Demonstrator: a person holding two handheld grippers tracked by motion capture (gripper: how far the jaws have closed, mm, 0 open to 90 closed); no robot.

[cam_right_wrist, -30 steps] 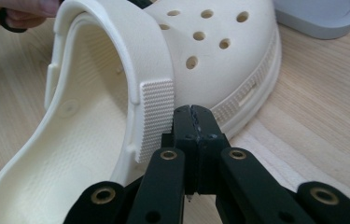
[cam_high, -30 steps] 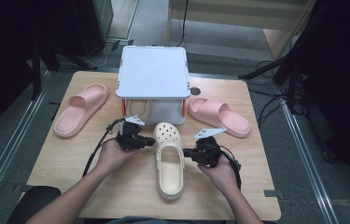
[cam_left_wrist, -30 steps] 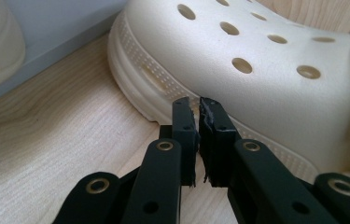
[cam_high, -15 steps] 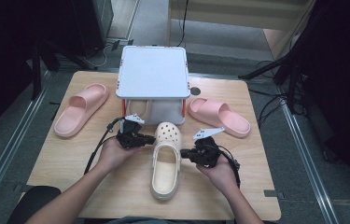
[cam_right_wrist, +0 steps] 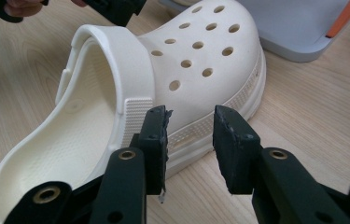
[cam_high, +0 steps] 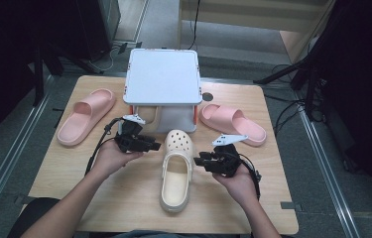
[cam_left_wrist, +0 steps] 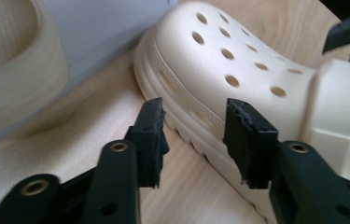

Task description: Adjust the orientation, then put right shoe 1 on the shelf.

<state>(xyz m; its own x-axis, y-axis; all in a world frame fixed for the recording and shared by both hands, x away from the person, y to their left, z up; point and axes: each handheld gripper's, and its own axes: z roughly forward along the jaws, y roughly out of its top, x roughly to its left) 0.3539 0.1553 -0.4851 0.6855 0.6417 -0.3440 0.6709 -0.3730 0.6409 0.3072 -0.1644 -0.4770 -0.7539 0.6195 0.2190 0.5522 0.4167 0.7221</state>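
Spreading across the middle of the high view, the wooden table [cam_high: 124, 198] carries a grey box [cam_high: 162, 82] at upper centre, a pink slide [cam_high: 85, 116] at the left and another pink slide [cam_high: 233, 124] at the right. Below the box, in the centre of the frame, lies the cream clog [cam_high: 176, 168], toe toward the box and heel toward the bottom edge; over the last second it has slid a little toward the left of the frame and away from the bottom edge, which suggests it is being nudged into line rather than lifted. The left gripper [cam_high: 146, 145] sits just beside the toe on the frame's left, hand curled under it, jaws parted and holding nothing, the sole rim between them in the left gripper view. The right gripper [cam_high: 199, 159] faces the strap side from the right, jaws likewise parted and empty.
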